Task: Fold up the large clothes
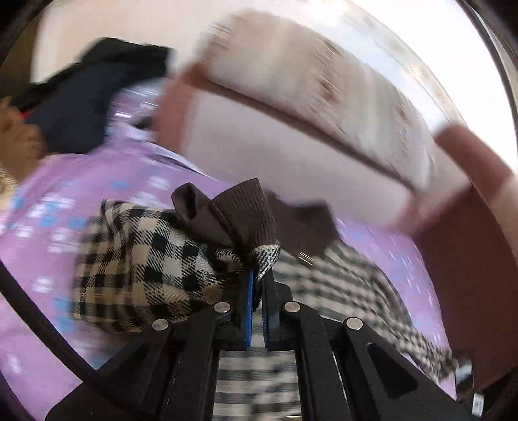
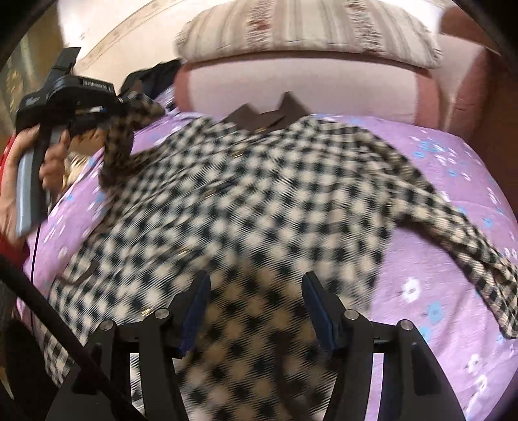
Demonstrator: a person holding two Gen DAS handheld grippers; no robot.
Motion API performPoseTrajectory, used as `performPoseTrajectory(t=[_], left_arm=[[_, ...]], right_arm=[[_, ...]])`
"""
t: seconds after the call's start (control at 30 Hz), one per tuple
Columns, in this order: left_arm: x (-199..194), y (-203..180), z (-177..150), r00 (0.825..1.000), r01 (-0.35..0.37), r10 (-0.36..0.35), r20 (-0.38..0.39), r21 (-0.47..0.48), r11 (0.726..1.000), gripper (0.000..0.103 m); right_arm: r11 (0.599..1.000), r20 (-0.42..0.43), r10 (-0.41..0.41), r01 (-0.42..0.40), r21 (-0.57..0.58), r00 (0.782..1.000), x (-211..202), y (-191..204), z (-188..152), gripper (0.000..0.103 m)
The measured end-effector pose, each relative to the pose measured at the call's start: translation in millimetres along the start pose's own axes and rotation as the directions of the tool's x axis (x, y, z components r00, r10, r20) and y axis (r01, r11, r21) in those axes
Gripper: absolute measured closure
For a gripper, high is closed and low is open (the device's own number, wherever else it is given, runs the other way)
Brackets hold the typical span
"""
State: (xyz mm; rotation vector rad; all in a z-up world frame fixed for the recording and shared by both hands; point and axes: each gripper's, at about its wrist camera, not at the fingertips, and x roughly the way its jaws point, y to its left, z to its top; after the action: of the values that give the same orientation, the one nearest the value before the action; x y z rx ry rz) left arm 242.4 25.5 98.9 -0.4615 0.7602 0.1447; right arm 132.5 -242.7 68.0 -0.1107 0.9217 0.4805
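Observation:
A large black-and-cream checked coat [image 2: 259,200] with a brown collar [image 2: 268,113] lies spread on a purple flowered bedsheet [image 2: 437,285]. My left gripper [image 1: 257,275] is shut on the coat's left sleeve end, with its brown knit cuff [image 1: 242,213] bunched above the fingers. In the right wrist view the left gripper [image 2: 119,107] holds that sleeve [image 2: 123,136] lifted at the far left. My right gripper [image 2: 255,291] is open, its fingers wide apart just above the coat's lower part. The right sleeve [image 2: 453,226] lies stretched out to the right.
A pink padded headboard [image 2: 301,87] stands at the far end of the bed, with a striped pillow [image 2: 307,29] on top. Dark clothes [image 1: 84,97] are piled at the far left corner. A black cable [image 2: 48,320] crosses the lower left.

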Motion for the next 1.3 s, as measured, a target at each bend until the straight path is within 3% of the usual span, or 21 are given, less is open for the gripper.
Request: performPoseTrajectory(t=[0.13, 0.27, 0.37, 0.43, 0.5, 0.53, 0.63, 0.73, 0.87, 0.93, 1.0, 1.13, 1.23, 1.3], left_arm=[[39.9, -63.0, -29.3, 0.996, 0.040, -0.033, -0.080, 0.085, 0.996, 0.099], [78.2, -103.4, -57.1, 0.991, -0.003, 0.026, -0.133, 0.168, 0.986, 0.099], [91.1, -117.8, -75.9, 0.985, -0.038, 0.072, -0.155, 0.213, 0.976, 0.098], [95.4, -121.7, -85.3, 0.982, -0.058, 0.097, -0.159, 0.232, 0.971, 0.091], [96.6, -124.1, -89.0, 0.982, -0.038, 0.080, -0.172, 0.232, 0.972, 0.057], [93.0, -123.6, -89.9, 0.982, -0.023, 0.065, -0.178, 0.226, 0.974, 0.051], [71.5, -123.5, -92.2, 0.986, -0.004, 0.040, -0.164, 0.216, 0.976, 0.048], [41.3, -119.9, -94.5, 0.985, 0.029, 0.011, -0.173, 0.223, 0.974, 0.047], [-21.1, -93.6, -103.1, 0.991, 0.011, 0.020, -0.131, 0.229, 0.973, 0.047], [-49.3, -72.8, -112.1, 0.993, -0.031, 0.058, -0.107, 0.235, 0.971, 0.043], [-77.5, -44.8, -123.9, 0.989, -0.118, 0.135, -0.058, 0.234, 0.965, 0.038], [-104.9, 4.2, -138.8, 0.968, -0.249, 0.248, 0.033, 0.202, 0.947, 0.038], [-105.5, 37.9, -146.7, 0.945, -0.328, 0.323, 0.055, 0.161, 0.931, 0.038], [-103.8, 58.8, -148.8, 0.944, -0.331, 0.328, 0.037, 0.116, 0.937, 0.038]], right_arm=[[0.989, 0.002, -0.084, 0.083, 0.119, 0.996, 11.2, -35.3, 1.2, 0.040], [0.956, -0.117, -0.181, 0.203, 0.213, 0.976, 28.7, -65.1, -0.4, 0.040], [0.939, -0.175, -0.177, 0.219, 0.265, 0.969, 34.1, -80.3, -4.6, 0.040], [0.938, -0.187, -0.185, 0.230, 0.258, 0.965, 35.8, -79.9, -2.0, 0.040], [0.942, -0.181, -0.202, 0.241, 0.232, 0.963, 35.3, -72.6, 1.3, 0.040], [0.944, -0.175, -0.212, 0.248, 0.216, 0.961, 33.3, -67.2, 2.3, 0.040], [0.952, -0.150, -0.220, 0.246, 0.183, 0.964, 29.0, -53.8, 5.9, 0.040], [0.956, -0.120, -0.207, 0.227, 0.186, 0.971, 19.3, -38.9, 8.2, 0.040], [0.964, -0.045, -0.168, 0.174, 0.203, 0.985, 1.0, -31.2, 6.8, 0.040], [0.968, 0.000, -0.098, 0.096, 0.231, 0.995, -7.4, -22.9, 8.7, 0.039], [0.969, 0.035, -0.024, 0.015, 0.248, 0.999, -13.9, -22.8, 6.8, 0.039], [0.961, 0.093, 0.123, -0.142, 0.239, 0.988, -6.8, -15.4, 33.6, 0.039], [0.946, 0.088, 0.170, -0.187, 0.264, 0.982, 21.0, -19.9, 65.6, 0.036], [0.938, 0.073, 0.170, -0.184, 0.295, 0.983, 43.9, -17.1, 86.0, 0.035]])
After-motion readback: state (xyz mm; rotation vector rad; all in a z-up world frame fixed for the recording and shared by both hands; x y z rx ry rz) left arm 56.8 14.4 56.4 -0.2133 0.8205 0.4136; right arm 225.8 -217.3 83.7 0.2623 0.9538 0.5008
